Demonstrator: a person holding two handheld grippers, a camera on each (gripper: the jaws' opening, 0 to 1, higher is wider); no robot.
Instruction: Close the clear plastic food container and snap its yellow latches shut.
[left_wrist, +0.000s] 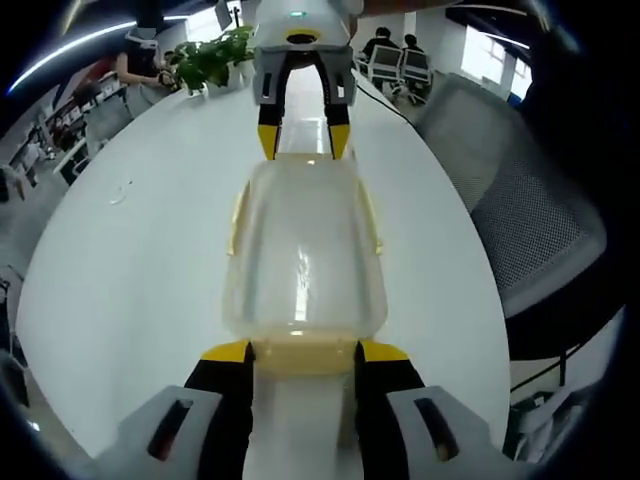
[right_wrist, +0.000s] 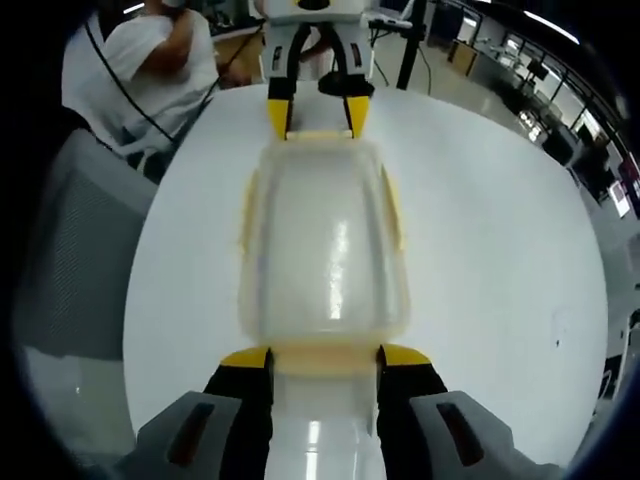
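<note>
From my left gripper (left_wrist: 304, 350) I saw the clear container (left_wrist: 303, 255) lying lid-on at the middle of the white table (left_wrist: 130, 270), its near end latch (left_wrist: 303, 355) between my part-open jaws, their yellow tips touching it. My right gripper (right_wrist: 325, 356) stood the same way at the opposite latch (right_wrist: 325, 357). I could not tell whether either squeezed. No writing was readable. A mesh chair (left_wrist: 520, 210) stood beside the table.

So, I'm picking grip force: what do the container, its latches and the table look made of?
Container: clear, slightly cloudy plastic, glossy; the table shows through.
Latches: pale yellow, probably plastic.
Table: smooth white top, glossy with reflections; material unclear.
</note>
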